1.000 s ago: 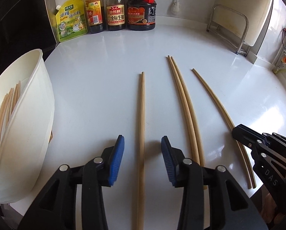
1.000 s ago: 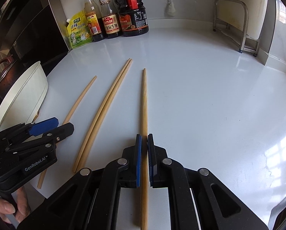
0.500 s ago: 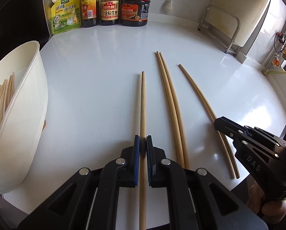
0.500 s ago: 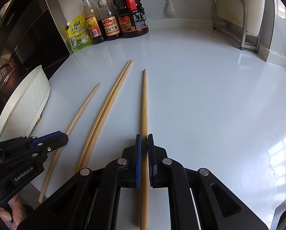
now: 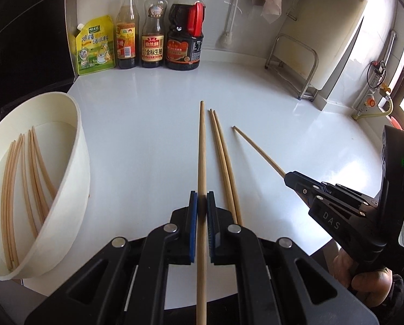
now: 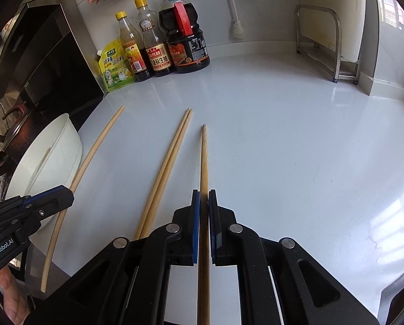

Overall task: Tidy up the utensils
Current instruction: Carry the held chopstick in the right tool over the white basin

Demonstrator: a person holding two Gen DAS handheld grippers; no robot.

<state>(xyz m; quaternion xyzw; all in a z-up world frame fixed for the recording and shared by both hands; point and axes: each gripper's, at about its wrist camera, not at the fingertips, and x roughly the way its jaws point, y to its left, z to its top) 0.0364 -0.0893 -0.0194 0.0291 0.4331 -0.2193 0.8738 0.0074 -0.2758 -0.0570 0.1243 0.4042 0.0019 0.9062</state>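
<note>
My left gripper [image 5: 202, 203] reaches forward over the near edge of the white counter [image 5: 147, 113], its blue-padded jaws drawn in tight against a single chopstick [image 5: 202, 149] that runs straight out between them. My right gripper [image 6: 204, 203] holds the same forward pose a little farther along that edge, jaws likewise pinched flat on a chopstick [image 6: 204, 162] of its own. Seen from the left wrist camera, the right unit enters from the lower right corner, angled inward, my right hand [image 5: 364, 279] wrapped around its handle. From the right wrist camera, my left hand [image 6: 9, 292] shows only fingertips at the lower left corner.
</note>
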